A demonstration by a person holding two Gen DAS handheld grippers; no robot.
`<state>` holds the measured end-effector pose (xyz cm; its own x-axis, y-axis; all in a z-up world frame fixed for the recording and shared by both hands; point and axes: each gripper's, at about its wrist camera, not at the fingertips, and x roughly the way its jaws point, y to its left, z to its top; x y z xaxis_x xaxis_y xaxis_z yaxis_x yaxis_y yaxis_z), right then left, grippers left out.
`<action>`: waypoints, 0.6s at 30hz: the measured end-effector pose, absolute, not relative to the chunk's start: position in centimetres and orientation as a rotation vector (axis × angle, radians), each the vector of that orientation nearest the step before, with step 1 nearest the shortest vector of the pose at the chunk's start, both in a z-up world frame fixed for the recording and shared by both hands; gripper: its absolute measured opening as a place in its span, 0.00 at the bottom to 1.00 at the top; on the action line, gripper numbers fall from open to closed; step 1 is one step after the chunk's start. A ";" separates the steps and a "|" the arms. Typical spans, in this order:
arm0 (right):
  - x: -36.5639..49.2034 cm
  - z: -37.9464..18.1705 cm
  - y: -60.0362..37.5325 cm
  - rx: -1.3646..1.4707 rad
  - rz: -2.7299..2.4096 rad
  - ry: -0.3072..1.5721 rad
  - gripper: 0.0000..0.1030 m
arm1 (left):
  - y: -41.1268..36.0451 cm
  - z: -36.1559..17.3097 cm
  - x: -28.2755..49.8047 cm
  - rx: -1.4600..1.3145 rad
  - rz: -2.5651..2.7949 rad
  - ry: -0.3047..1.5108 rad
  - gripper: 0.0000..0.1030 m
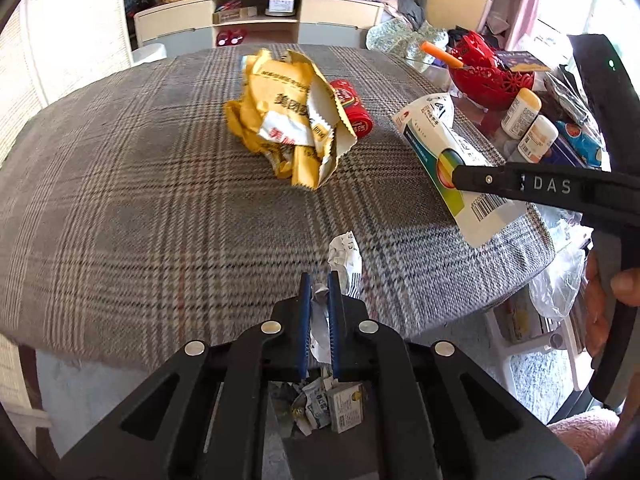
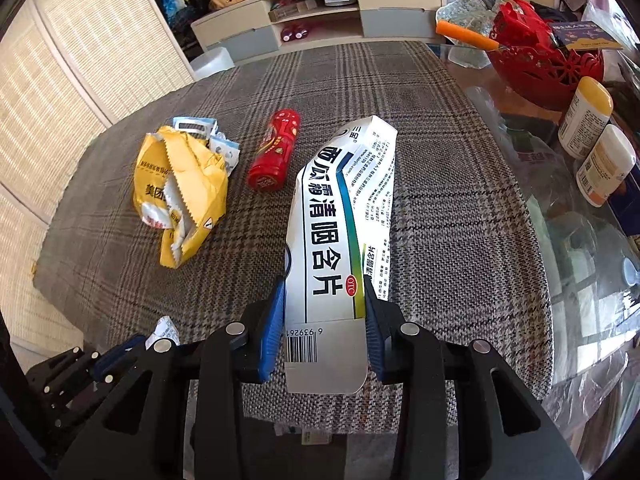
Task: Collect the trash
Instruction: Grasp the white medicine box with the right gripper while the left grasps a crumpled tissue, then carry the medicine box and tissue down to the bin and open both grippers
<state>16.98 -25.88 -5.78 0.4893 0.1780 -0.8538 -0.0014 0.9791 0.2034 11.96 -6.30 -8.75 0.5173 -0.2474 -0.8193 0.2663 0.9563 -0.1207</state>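
My left gripper (image 1: 318, 280) is shut on a crumpled white paper scrap (image 1: 344, 258) at the near edge of the plaid table (image 1: 140, 184); below it a bin with discarded packaging (image 1: 332, 404) shows. My right gripper (image 2: 324, 292) is shut on a flattened white medicine box (image 2: 340, 220), held above the table; the box also shows in the left wrist view (image 1: 448, 160). A crumpled yellow bag (image 1: 288, 120) (image 2: 180, 188) and a red tube (image 1: 354, 108) (image 2: 274, 150) lie on the table.
A red basket (image 2: 544, 60) with an orange stick, two white bottles (image 2: 596, 144) and clutter stand on the glass surface at right. A low cabinet (image 2: 320, 12) is behind the table. A clear plastic bag (image 1: 560, 280) hangs at the table's right edge.
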 end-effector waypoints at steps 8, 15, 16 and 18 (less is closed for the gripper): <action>13.4 -5.7 -25.8 0.176 0.147 1.061 0.36 | -4.5 -6.5 7.5 0.007 -0.251 0.968 0.06; 9.3 -3.9 -25.0 0.185 0.192 1.022 0.36 | -5.1 -4.9 4.4 0.017 -0.262 0.945 0.06; 8.7 -3.6 -24.8 0.181 0.195 1.015 0.36 | -5.2 -4.7 3.8 0.019 -0.265 0.940 0.06; 7.3 -3.0 -24.8 0.180 0.199 1.000 0.36 | -5.4 -4.5 3.0 0.023 -0.271 0.933 0.06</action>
